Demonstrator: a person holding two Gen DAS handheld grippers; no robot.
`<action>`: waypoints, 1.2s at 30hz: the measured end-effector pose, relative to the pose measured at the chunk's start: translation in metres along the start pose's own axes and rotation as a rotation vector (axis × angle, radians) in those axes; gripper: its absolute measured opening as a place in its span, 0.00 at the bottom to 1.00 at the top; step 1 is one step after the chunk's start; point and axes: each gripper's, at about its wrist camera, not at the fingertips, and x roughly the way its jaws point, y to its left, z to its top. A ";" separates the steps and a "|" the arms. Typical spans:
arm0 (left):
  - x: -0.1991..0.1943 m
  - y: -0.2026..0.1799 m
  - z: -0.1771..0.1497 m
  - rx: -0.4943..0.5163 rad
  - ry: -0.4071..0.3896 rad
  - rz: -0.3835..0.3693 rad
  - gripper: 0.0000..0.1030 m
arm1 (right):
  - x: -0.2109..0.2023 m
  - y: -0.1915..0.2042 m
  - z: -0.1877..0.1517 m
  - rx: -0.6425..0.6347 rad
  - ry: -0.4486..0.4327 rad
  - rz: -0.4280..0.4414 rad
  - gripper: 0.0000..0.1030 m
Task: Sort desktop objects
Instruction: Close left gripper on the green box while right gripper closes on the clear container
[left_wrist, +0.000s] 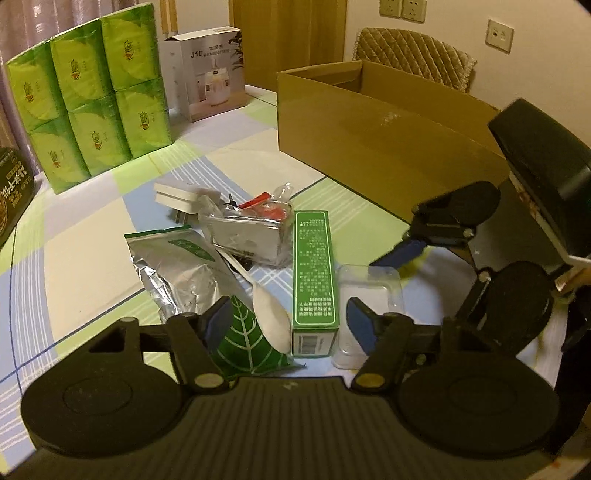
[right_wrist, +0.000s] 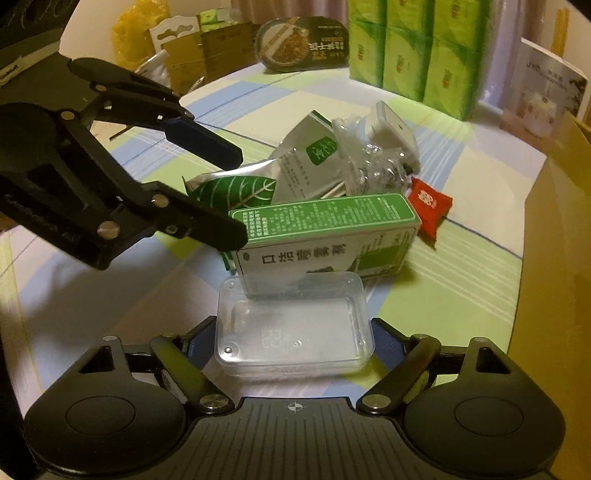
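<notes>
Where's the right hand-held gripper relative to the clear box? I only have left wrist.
Observer: The right hand-held gripper is open, with the clear box between its fingers. I can't tell whether the pads touch it.
Operator: What's directly behind the clear box?
Observer: The green box, lying on its side. It shows a white face with large characters that your view doesn't show.
Operator: And past its far end?
Observer: A red pouch with white print lies on the table there, outside the plastic wrap.
</notes>
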 end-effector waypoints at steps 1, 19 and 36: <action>0.001 0.000 0.000 0.003 0.002 -0.001 0.58 | -0.001 0.001 -0.001 0.004 0.004 -0.002 0.81; 0.033 -0.026 0.007 0.086 0.095 0.016 0.25 | -0.013 0.007 -0.015 0.019 0.031 -0.009 0.81; -0.051 -0.029 -0.053 0.077 0.128 0.023 0.25 | -0.043 0.030 -0.042 0.061 0.029 -0.011 0.81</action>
